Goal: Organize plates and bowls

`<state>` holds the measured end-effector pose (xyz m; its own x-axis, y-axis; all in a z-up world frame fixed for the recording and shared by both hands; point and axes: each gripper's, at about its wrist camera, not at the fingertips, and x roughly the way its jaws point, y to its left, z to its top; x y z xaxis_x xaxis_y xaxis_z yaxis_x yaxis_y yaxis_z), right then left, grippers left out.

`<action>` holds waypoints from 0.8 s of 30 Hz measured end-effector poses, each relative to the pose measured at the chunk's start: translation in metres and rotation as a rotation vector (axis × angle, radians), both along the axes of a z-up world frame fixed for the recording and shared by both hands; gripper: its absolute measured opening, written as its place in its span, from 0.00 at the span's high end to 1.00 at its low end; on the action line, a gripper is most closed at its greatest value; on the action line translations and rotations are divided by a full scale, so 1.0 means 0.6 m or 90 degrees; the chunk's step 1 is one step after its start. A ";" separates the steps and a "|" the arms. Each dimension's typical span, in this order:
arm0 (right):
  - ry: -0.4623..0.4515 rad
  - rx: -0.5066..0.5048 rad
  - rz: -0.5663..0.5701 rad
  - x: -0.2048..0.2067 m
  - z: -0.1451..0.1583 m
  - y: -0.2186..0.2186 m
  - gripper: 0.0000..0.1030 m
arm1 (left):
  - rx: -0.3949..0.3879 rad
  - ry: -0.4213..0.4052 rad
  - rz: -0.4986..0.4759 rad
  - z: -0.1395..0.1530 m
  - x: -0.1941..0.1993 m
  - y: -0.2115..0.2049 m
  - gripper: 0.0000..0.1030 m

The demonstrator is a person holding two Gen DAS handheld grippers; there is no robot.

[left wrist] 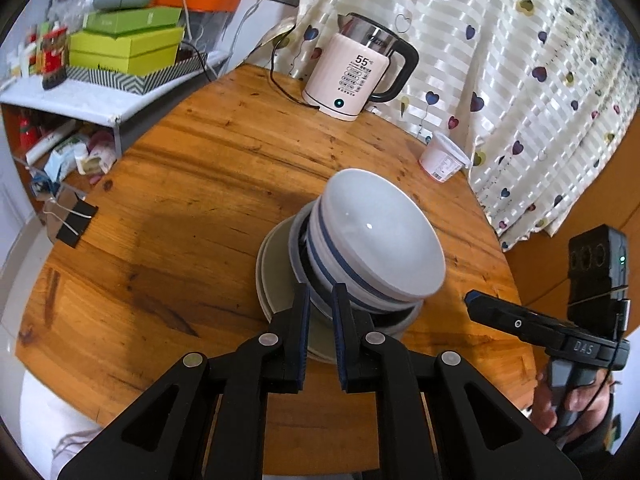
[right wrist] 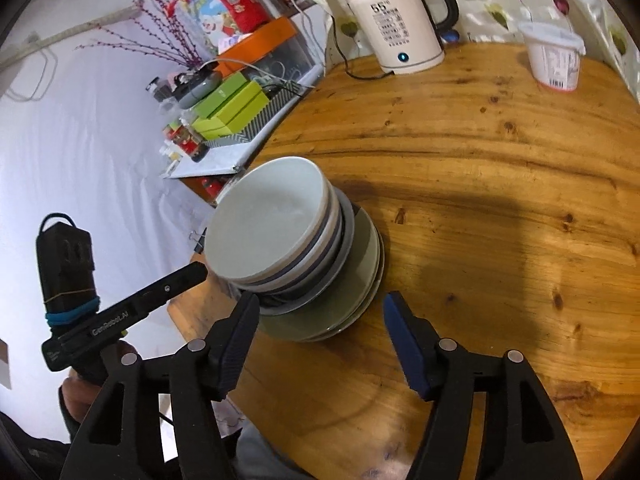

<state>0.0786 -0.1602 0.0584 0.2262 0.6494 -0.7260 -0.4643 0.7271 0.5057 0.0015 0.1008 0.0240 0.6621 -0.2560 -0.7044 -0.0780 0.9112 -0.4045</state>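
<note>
One stack of dishes stands on the round wooden table [left wrist: 200,184]. Grey-green plates [left wrist: 276,280] lie at the bottom, and white bowls with blue bands [left wrist: 380,236] are nested on top. The stack also shows in the right wrist view, with plates [right wrist: 352,280] under bowls [right wrist: 268,224]. My left gripper [left wrist: 321,300] is in front of the stack, its jaws a narrow gap apart and holding nothing. My right gripper [right wrist: 320,308] is open and empty, its jaws wide apart just short of the plates' near rim. Each gripper shows in the other's view, as the right gripper [left wrist: 500,316] and the left gripper [right wrist: 176,280].
A pink-white electric kettle [left wrist: 352,76] with a black cord stands at the table's far edge. A white plastic tub [left wrist: 442,156] stands near the heart-patterned curtain [left wrist: 520,80]. A cluttered shelf with green boxes [left wrist: 120,48] is left of the table. A binder clip [left wrist: 72,220] sits on the left edge.
</note>
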 end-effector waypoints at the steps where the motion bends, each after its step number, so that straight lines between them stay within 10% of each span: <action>1: -0.007 -0.006 0.000 -0.005 0.004 0.001 0.36 | 0.003 -0.001 -0.001 0.002 -0.002 -0.004 0.82; 15: -0.109 -0.099 0.017 -0.069 0.030 0.021 0.29 | 0.077 -0.005 0.003 0.008 -0.024 -0.051 0.46; 24: -0.140 -0.138 0.030 -0.080 0.023 0.037 0.28 | 0.134 0.003 0.009 0.002 -0.025 -0.068 0.45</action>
<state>0.0304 -0.1382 0.0722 0.3664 0.4981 -0.7859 -0.5810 0.7822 0.2249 -0.0134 0.0602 0.0253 0.6614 -0.0941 -0.7441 -0.0925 0.9743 -0.2054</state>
